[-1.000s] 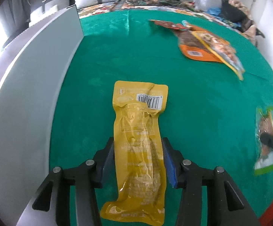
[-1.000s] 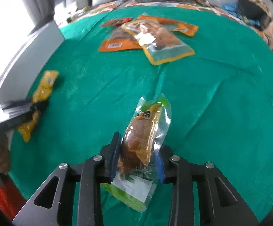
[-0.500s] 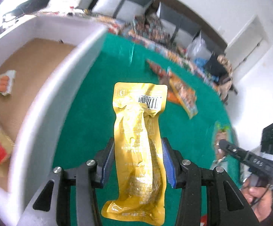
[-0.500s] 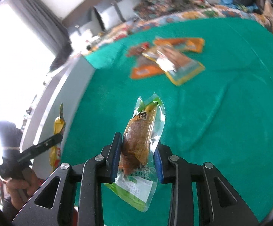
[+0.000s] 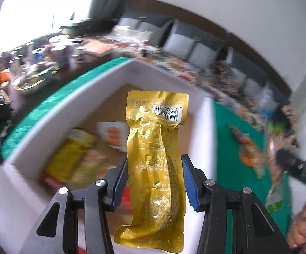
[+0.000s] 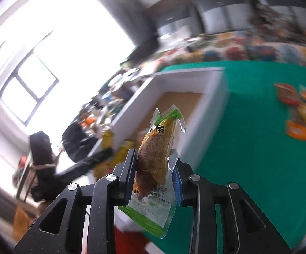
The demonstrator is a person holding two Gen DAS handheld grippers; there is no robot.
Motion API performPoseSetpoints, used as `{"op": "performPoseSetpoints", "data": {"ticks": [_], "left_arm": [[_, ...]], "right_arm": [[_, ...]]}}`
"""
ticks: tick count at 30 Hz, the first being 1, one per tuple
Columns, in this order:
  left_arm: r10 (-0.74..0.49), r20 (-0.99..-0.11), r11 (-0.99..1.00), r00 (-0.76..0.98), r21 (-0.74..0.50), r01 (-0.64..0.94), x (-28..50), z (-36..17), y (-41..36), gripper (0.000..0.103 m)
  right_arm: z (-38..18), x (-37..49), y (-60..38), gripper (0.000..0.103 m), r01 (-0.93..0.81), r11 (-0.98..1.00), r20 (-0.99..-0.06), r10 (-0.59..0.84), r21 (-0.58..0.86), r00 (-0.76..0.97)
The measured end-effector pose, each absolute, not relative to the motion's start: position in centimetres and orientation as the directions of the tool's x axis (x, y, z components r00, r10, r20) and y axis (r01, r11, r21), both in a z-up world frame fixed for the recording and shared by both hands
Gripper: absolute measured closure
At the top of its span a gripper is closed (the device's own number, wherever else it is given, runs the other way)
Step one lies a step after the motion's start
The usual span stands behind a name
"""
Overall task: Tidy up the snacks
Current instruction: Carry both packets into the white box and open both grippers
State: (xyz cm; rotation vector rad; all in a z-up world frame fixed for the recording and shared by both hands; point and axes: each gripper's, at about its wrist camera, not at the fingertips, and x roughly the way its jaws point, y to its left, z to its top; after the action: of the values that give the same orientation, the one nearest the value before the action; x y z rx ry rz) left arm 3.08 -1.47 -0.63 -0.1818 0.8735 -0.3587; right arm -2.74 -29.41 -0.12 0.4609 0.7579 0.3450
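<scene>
- Left gripper [image 5: 154, 182]: your blue-padded jaws have just been opening slightly, yet the long gold foil snack pouch [image 5: 157, 167] stands upright between them, still clamped, above the white-walled box with a brown cardboard floor [image 5: 53, 120].
- Right gripper [image 6: 154, 174]: your jaws are closed tight on the clear-and-green plastic packet of brown snack [image 6: 156, 158], held just beside the box's near wall, over the green tablecloth [image 6: 248, 148].

Daylight floods from window [image 6: 29, 89] at ten o'clock, blown out. Background motion-blurred, perhaps from camera movement; held packets sharp. Fisheye bends edges.
</scene>
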Motion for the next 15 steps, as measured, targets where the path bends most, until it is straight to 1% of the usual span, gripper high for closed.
{"op": "performPoseSetpoints", "data": {"ticks": [1, 2, 3, 4, 5, 8, 11, 14, 15], "left_arm": [[-0.348, -0.73, 0.937, 0.588, -0.279, 0.208, 3.5, -1.3, -0.7, 0.055], [-0.317, -0.742, 0.948, 0.591, -0.26, 0.181, 3.9, -1.9, -0.1, 0.047], [-0.298, -0.75, 0.954, 0.591, -0.25, 0.164, 4.1, -2.4, 0.4, 0.032], [-0.273, -0.756, 0.961, 0.595, -0.237, 0.141, 4.2, -2.9, 0.7, 0.025], [-0.252, -0.755, 0.967, 0.606, -0.226, 0.121, 4.1, -3.2, 1.1, 0.018], [-0.22, -0.742, 0.973, 0.634, -0.214, 0.087, 3.1, -3.6, 2.2, 0.013], [-0.242, -0.73, 0.967, 0.639, -0.239, 0.094, 2.3, -3.7, 1.3, 0.013], [-0.306, -0.703, 0.951, 0.641, -0.262, 0.167, 0.9, -2.4, -1.2, 0.011], [-0.341, -0.689, 0.94, 0.639, -0.269, 0.211, 0.2, -1.9, -2.9, 0.008]], "right_arm": [[-0.1, -1.8, -27.9, 0.069, -0.154, 0.85, -0.577, 0.464, 0.504, 0.672], [-0.2, -0.9, -26.6, 0.066, -0.173, 0.851, -0.58, 0.472, 0.496, 0.664], [-0.5, 0.0, -25.4, 0.053, -0.186, 0.854, -0.587, 0.477, 0.486, 0.654], [-0.8, 1.0, -24.2, 0.041, -0.191, 0.859, -0.604, 0.477, 0.476, 0.639], [-1.0, 1.4, -23.6, 0.032, -0.186, 0.865, -0.612, 0.468, 0.466, 0.637], [-1.4, 0.6, -23.9, 0.032, -0.168, 0.884, -0.618, 0.43, 0.436, 0.658], [-2.5, -1.0, -26.1, 0.033, -0.128, 0.918, -0.637, 0.356, 0.375, 0.684], [-5.6, -3.4, -30.0, 0.033, -0.027, 0.967, -0.687, 0.2, 0.255, 0.699], [-7.5, -4.8, -32.1, 0.033, 0.03, 0.981, -0.715, 0.118, 0.191, 0.689]]}}
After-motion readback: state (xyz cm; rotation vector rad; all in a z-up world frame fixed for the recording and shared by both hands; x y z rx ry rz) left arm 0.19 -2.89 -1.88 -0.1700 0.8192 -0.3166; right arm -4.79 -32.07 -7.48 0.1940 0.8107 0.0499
